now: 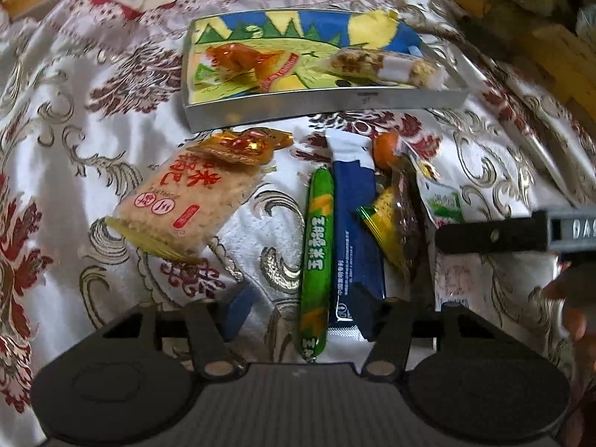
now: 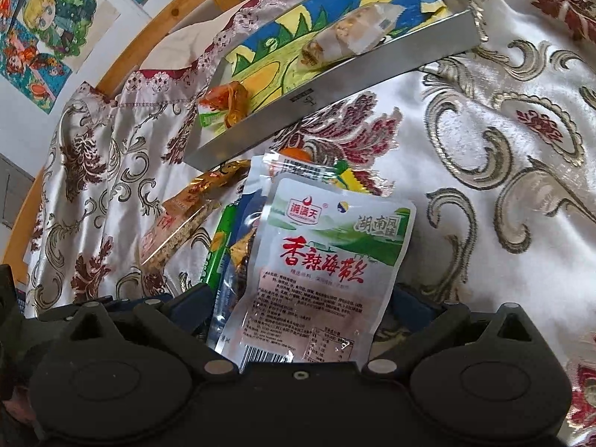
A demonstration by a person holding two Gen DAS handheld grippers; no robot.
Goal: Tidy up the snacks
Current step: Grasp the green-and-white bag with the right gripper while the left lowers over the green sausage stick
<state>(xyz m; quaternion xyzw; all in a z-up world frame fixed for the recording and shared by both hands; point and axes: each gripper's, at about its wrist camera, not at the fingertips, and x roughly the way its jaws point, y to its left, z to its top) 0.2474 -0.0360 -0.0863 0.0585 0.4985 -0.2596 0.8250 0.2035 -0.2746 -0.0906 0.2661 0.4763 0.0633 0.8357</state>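
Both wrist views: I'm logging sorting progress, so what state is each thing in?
Tin tray: holds two wrapped snacks.
Left gripper: open.
Corn sausage: sealed, lying between left gripper fingers.
Seaweed pouch: sealed, between right gripper fingers, grip unclear.
Rice cracker pack: sealed, on tablecloth.

White seaweed snack packet (image 2: 327, 260) upright between the right tool's (image 2: 298, 320) fingers, silver tray (image 2: 335, 89) behind

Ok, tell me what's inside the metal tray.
In the metal tray, on a colourful drawing lining its bottom: an orange-wrapped candy at one end, with a green-white packet partly covered beneath it, and a clear-wrapped nut bar at the other. The near wall hides the tray's front floor.
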